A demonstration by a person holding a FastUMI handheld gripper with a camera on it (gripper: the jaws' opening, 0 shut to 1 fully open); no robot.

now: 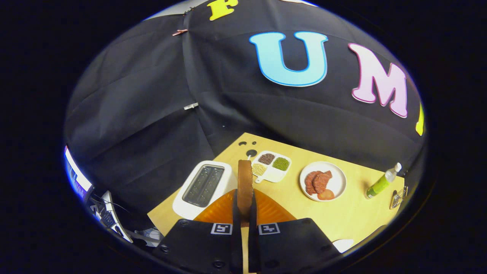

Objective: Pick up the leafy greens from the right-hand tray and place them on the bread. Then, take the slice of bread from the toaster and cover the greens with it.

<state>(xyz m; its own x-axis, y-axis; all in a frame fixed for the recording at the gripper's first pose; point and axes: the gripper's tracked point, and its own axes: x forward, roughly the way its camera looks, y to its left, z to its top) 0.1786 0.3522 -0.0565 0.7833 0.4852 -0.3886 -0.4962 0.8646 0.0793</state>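
Note:
My gripper (244,207) is shut on a slice of bread (245,182), held edge-on and upright between the orange fingers (217,213), its brown crust facing me. The white toaster (203,188) lies just left of and below the fingers, both dark slots looking empty. I am raised above the wooden table (342,220). A white divided tray (272,165) with brown, green and pale fillings sits just beyond the bread. A white plate (323,180) with reddish meat slices lies to the right of that tray.
A small bottle with green liquid (381,183) stands at the table's right edge, a metal clip-like thing (397,198) beside it. A white rim (342,244) shows low right of the fingers. A round hole (251,153) is in the table behind the tray.

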